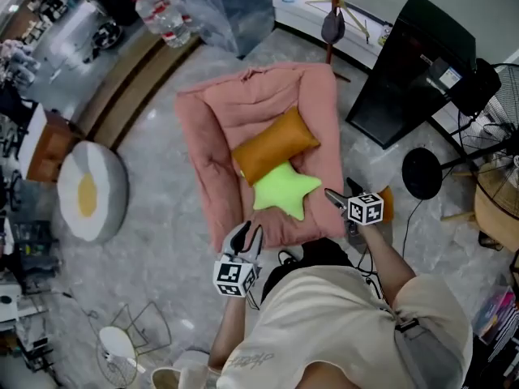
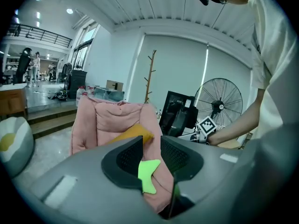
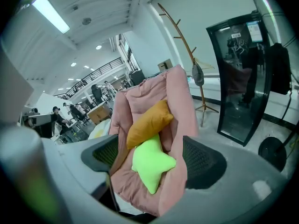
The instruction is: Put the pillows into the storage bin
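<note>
On the floor in front of the person lies a pink padded mat with raised sides, and both pillows rest on it. An orange pillow lies slantwise across the middle of the mat. A lime-green star pillow lies touching its near side, toward the mat's near right corner. Beyond the mat's far edge, well apart from the pillows, stands a translucent bin.

At the mat's near edge hovers the left tool, its jaws standing apart with nothing pressed between them; its own view only looks through the gap at the star pillow and the pink padding farther off. Just off the near right corner is the right tool, pointing toward the star pillow, its jaws also spread wide and holding nothing. The mat's right side and the star show between them, but I cannot tell whether the pads touch the padding.

Off the mat's left edge sits a fried-egg cushion, and a black cabinet stands off its far right corner
</note>
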Action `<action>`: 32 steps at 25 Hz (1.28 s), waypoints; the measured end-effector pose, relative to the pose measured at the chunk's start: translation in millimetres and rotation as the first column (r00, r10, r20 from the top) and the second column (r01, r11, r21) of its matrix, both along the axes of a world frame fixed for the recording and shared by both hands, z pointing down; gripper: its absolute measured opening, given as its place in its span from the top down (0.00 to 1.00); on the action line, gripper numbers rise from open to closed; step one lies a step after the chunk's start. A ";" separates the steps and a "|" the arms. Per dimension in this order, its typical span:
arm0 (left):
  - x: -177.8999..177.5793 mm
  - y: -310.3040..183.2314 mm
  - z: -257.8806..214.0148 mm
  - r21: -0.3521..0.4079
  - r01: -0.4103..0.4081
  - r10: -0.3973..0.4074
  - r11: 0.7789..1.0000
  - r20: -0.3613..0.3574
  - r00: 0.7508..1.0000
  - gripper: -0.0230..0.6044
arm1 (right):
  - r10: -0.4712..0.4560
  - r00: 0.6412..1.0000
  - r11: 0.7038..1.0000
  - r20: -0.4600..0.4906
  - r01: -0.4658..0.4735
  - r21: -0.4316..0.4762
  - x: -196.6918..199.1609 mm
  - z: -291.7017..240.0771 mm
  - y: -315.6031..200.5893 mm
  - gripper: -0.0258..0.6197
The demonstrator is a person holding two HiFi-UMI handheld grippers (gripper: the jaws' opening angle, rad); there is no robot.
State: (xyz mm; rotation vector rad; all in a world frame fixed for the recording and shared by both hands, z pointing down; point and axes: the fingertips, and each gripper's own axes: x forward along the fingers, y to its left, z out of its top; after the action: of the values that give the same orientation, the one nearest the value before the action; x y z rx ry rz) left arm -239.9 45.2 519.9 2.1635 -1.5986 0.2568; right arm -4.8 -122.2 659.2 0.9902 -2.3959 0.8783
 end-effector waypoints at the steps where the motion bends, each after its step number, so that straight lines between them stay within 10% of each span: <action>1: 0.7 -8.5 0.1 -0.008 0.005 -0.005 1.000 0.002 1.000 0.74 | -0.013 1.000 1.000 0.007 0.013 -0.010 -4.7 6.5 -11.0 0.29; 10: 3.9 -69.6 -2.4 -0.065 0.083 -0.083 0.994 0.008 0.997 0.75 | -0.138 0.987 0.976 0.083 0.150 -0.160 -65.4 66.6 -94.8 0.29; 19: -0.5 -84.5 10.2 -0.171 0.173 -0.173 0.970 0.016 0.985 0.74 | -0.074 0.968 0.906 0.239 0.166 -0.390 -104.0 116.9 -142.4 0.27; 32: 27.2 -94.2 41.3 -0.278 0.177 -0.184 0.944 0.000 0.983 0.74 | -0.249 0.918 0.811 0.310 0.373 -0.451 -154.3 135.1 -168.7 0.31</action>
State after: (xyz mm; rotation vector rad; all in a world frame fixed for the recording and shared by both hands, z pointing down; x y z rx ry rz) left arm -212.7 -49.0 561.2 1.7913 -1.6265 0.3696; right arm -159.1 -291.0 794.2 0.2857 -2.2277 1.4524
